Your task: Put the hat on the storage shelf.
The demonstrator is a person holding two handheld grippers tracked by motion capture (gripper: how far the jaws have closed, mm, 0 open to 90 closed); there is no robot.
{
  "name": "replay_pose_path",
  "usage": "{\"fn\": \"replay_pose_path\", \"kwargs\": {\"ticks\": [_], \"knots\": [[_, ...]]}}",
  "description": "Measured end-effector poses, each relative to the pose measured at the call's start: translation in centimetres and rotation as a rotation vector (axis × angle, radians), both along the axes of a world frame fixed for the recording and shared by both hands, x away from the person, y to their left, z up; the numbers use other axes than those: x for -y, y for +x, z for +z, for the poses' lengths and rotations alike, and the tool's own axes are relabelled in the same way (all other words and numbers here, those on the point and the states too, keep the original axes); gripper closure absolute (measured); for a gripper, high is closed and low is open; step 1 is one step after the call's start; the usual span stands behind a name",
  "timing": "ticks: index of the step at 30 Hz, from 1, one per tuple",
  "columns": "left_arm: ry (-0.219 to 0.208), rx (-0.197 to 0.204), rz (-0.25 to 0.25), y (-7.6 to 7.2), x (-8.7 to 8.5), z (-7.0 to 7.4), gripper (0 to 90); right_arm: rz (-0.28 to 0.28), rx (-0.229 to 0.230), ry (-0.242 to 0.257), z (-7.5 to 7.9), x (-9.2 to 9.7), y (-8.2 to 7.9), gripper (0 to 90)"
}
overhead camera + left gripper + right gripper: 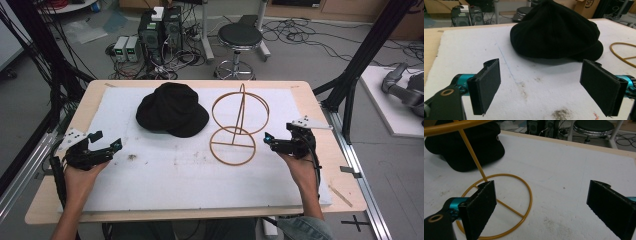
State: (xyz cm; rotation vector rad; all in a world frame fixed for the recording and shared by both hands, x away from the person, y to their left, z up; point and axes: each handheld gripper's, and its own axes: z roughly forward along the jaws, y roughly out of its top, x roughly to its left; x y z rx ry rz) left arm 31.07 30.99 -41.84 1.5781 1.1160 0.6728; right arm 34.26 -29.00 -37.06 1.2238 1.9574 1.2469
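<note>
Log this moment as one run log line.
left gripper: open, empty | right gripper: open, empty | hat: flat on mat | wire stand: upright, bare

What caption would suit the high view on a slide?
Two open grippers, left and right, rest on a white mat beside a black hat and gold wire stand.

Even, soft overhead light leaves faint shadows under the black hat (554, 30), whose folds seem lost in darkness.

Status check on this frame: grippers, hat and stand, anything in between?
Left gripper open, empty. Right gripper open, empty, beside the wire stand. Black hat flat on the white mat, untouched. Nothing blocking.
</note>
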Motion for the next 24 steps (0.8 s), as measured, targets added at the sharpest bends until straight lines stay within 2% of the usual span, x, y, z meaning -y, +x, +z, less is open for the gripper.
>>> {"fn": "replay_pose_path", "kwargs": {"ticks": [14,19,24], "knots": [[-0.018,0.006,0.005,-0.37,0.05,0.01,17.7,-0.001,-0.012,0.005,-0.05,0.10,-0.05,8.8],[-0.004,0.002,-0.014,-0.39,0.46,0.19,17.2,-0.007,-0.014,0.021,-0.07,0.25,0.00,8.8],[-0.012,0.002,-0.022,-0.32,0.52,0.40,17.2,-0.005,-0.012,0.026,-0.06,0.32,0.00,8.8]]}}
